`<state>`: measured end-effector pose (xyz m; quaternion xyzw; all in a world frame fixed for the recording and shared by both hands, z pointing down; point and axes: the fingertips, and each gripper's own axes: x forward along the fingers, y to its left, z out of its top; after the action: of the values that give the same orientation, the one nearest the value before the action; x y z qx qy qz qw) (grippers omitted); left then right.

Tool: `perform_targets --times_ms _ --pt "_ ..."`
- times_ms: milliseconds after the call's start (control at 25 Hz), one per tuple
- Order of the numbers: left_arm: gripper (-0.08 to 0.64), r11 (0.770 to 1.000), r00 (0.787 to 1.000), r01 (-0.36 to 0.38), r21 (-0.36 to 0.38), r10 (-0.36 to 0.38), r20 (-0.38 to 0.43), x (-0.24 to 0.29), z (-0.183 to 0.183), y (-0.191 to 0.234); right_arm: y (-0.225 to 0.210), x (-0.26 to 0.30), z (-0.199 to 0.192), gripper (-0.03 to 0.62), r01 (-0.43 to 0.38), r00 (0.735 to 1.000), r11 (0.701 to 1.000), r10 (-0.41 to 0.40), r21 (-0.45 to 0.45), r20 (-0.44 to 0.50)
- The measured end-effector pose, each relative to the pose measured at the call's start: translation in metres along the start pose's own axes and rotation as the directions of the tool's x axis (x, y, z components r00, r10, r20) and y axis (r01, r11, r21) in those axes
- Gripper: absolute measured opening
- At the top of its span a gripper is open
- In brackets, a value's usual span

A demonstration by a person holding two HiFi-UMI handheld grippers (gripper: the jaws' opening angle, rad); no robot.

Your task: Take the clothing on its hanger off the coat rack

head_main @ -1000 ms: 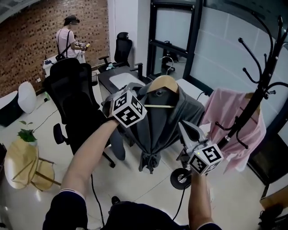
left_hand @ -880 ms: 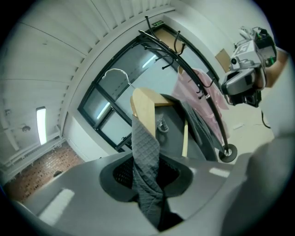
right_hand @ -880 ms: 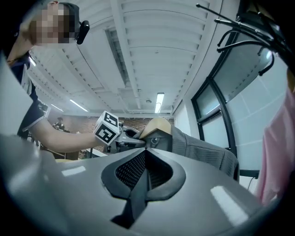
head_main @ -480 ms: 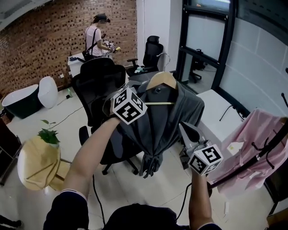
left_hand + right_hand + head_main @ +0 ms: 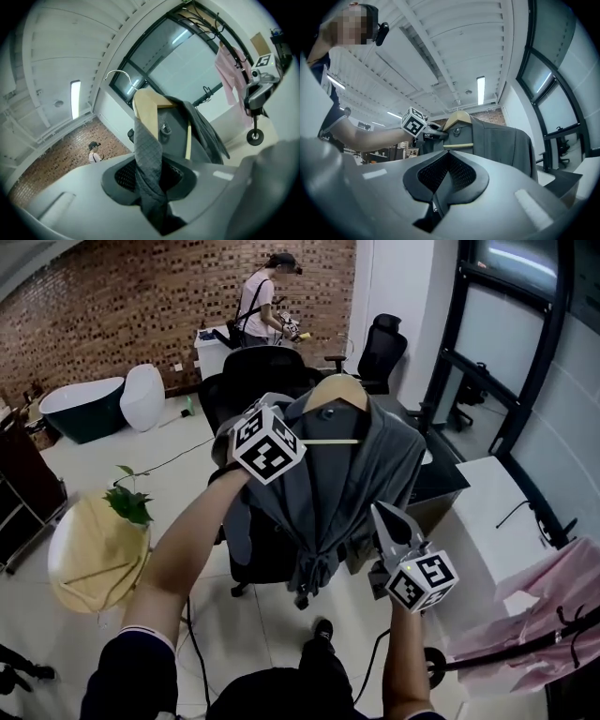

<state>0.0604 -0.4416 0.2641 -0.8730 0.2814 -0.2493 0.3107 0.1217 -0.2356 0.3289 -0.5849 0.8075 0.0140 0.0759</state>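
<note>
A grey robe (image 5: 328, 493) hangs on a wooden hanger (image 5: 337, 393), held up in mid-air away from the rack. My left gripper (image 5: 277, 413) is at the robe's left shoulder. In the left gripper view its jaws are shut on a fold of the grey cloth (image 5: 149, 183) just below the hanger's wood (image 5: 147, 112). My right gripper (image 5: 384, 518) is lower and to the right of the robe, not touching it. Its jaws (image 5: 443, 183) are shut with nothing between them. The black coat rack (image 5: 511, 655) lies at the lower right edge with a pink garment (image 5: 548, 606) on it.
A black office chair (image 5: 258, 371) stands right behind the robe. A round yellow table (image 5: 94, 559) with a small plant (image 5: 131, 505) is at the left, a white desk (image 5: 502, 512) at the right. A person (image 5: 262, 296) stands by the far brick wall.
The head view has swung left. The coat rack with the pink garment has slid to the lower right edge. The robe stays held up by my left gripper. The right gripper keeps its place beside it.
</note>
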Motion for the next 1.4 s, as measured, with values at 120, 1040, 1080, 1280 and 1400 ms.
perform_targets --times_ms 120,1040,1080,1280,1400 --pt "0.080 0.999 0.999 -0.031 -0.036 0.030 -0.040 0.018 -0.027 0.030 -0.011 0.044 -0.003 0.002 -0.065 0.998 0.998 0.065 0.001 -0.002" --pt "0.080 0.962 0.934 -0.244 -0.120 0.200 -0.295 0.139 -0.162 0.184 -0.111 0.251 -0.031 0.002 -0.321 0.945 0.945 0.324 0.068 -0.042" --pt "0.080 0.962 0.934 -0.247 -0.119 0.204 -0.293 0.142 -0.164 0.192 -0.113 0.255 -0.030 0.002 -0.314 0.948 0.947 0.317 0.063 -0.039" --pt "0.080 0.959 0.935 -0.256 -0.118 0.215 -0.284 0.157 -0.174 0.227 -0.124 0.275 -0.028 0.002 -0.268 0.962 0.962 0.270 0.056 -0.031" --pt "0.080 0.959 0.937 -0.257 -0.120 0.216 -0.273 0.164 -0.177 0.240 -0.126 0.281 -0.029 0.002 -0.249 0.967 0.967 0.251 0.053 -0.035"
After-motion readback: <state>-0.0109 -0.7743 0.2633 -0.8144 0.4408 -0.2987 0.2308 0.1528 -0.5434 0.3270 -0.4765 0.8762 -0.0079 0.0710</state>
